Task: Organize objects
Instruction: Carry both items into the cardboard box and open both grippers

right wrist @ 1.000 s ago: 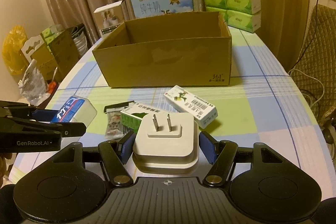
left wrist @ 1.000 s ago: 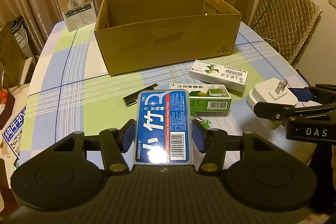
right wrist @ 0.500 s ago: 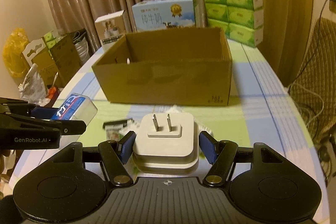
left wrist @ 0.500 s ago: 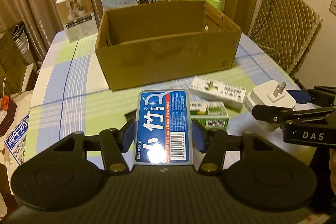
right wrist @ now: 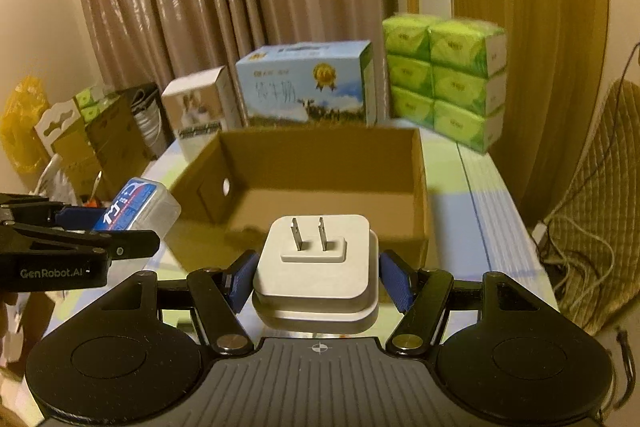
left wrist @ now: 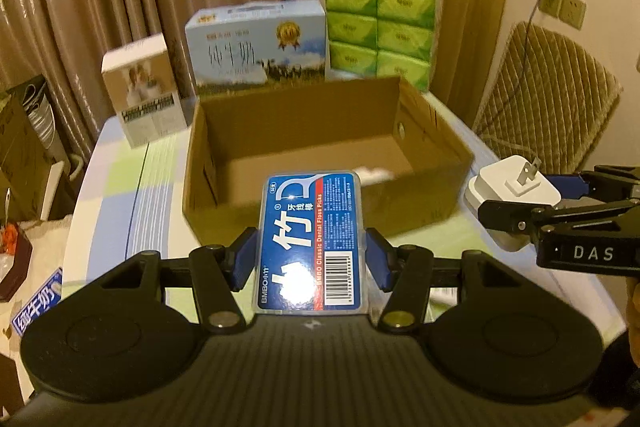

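Observation:
My left gripper [left wrist: 312,259] is shut on a blue dental floss pick box [left wrist: 312,227], held flat with its label up, raised in front of the open cardboard box [left wrist: 248,223]. My right gripper [right wrist: 318,275] is shut on a white plug adapter [right wrist: 316,267] with its two prongs pointing up, also just before the cardboard box [right wrist: 420,187]. Each gripper shows in the other's view: the right one with the white plug adapter [left wrist: 512,195] at the right edge, the left one with the floss pick box [right wrist: 136,207] at the left. The box's floor looks almost bare; a small white patch lies near its front wall.
Behind the cardboard box stand a blue milk carton case [left wrist: 256,47], a small white product box [left wrist: 144,91] and a stack of green tissue packs [left wrist: 380,27]. A quilted chair [left wrist: 548,99] is at the right, more boxes and bags [right wrist: 80,131] at the left, curtains behind.
Both grippers have risen and moved toward the cardboard box with their loads. The small boxes on the tablecloth have dropped out of view and the box's inside now shows.

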### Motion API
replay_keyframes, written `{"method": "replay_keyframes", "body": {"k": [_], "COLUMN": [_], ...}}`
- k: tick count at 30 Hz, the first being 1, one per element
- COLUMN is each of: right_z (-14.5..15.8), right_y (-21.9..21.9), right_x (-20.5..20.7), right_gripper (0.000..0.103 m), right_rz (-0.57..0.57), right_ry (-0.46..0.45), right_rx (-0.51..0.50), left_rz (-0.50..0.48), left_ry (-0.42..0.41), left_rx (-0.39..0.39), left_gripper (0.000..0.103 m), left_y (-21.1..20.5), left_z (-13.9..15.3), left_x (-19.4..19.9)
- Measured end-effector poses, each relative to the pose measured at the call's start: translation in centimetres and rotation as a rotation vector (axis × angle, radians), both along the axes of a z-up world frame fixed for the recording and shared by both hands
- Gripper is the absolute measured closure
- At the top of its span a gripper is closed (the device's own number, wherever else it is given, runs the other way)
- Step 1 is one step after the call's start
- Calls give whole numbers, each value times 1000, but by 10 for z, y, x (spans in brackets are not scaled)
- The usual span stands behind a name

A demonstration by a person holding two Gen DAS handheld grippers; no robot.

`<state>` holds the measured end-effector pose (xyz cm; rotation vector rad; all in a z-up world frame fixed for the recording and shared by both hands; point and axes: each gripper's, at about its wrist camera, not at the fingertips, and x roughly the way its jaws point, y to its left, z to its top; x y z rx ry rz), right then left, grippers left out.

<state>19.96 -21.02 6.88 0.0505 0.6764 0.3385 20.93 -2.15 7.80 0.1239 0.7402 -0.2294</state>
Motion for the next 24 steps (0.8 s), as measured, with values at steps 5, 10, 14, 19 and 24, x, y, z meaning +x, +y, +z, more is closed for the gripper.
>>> {"method": "replay_keyframes", "body": {"k": [5,10,14,19,24], "right_z": [16,15,1,-16,-27], "right_y": [4,5,4,5,6], "right_x": [51,91,111,125,133], "right_gripper": [40,40,40,40,40], "right_rz": [-15,-25,-35,-35,-42], "right_ry": [-18,10,54,97,118], "right_rx": [-2,2,5,3,-3], "left_rz": [-8,9,31,42,45], "left_ry": [-25,-41,-35,-6,32], "left_rx": [-4,-10,-3,-2,-17], "left_gripper": [51,51,51,51,51], "left_y": [-9,-13,-12,-9,-8], "left_z": [18,30,26,7,-11], "left_x": [42,86,111,133,145]}}
